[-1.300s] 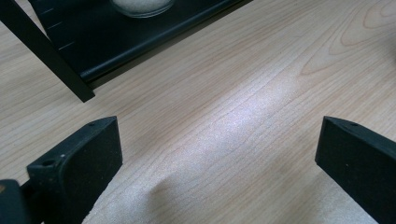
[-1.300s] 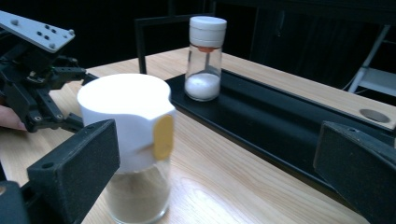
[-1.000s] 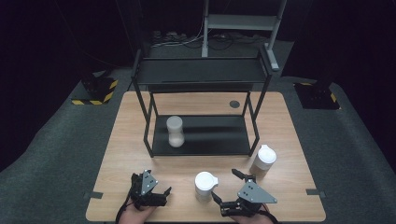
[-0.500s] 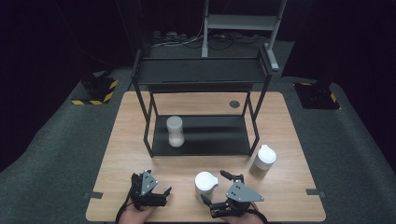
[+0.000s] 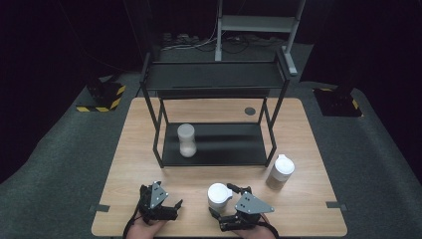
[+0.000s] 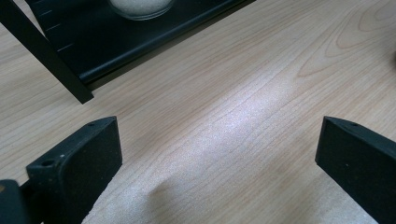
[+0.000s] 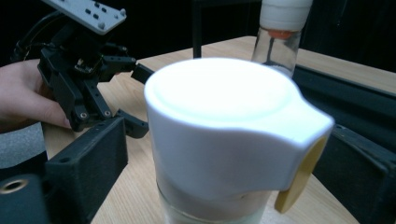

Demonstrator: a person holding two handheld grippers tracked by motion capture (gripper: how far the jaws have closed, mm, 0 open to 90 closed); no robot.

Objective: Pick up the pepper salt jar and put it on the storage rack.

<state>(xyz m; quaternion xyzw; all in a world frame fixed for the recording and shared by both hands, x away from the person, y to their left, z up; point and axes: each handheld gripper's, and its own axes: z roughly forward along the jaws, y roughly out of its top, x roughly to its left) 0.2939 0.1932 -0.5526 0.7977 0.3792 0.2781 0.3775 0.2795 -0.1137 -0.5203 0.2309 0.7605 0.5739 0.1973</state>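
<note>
We take the rack (image 5: 215, 124) as our landmark. In front of its left leg our left gripper (image 5: 160, 203) rests idle on the table (image 5: 303, 124), jaws spread wide over bare wood. In front of the rack's middle stands the jar (image 5: 218, 195), and our right gripper (image 5: 230, 204) straddles it, jaws spread on either side, not yet pinching, seemingly lined up for a grasp. A bottle (image 5: 281, 171) stands by the rack's right leg.
</note>
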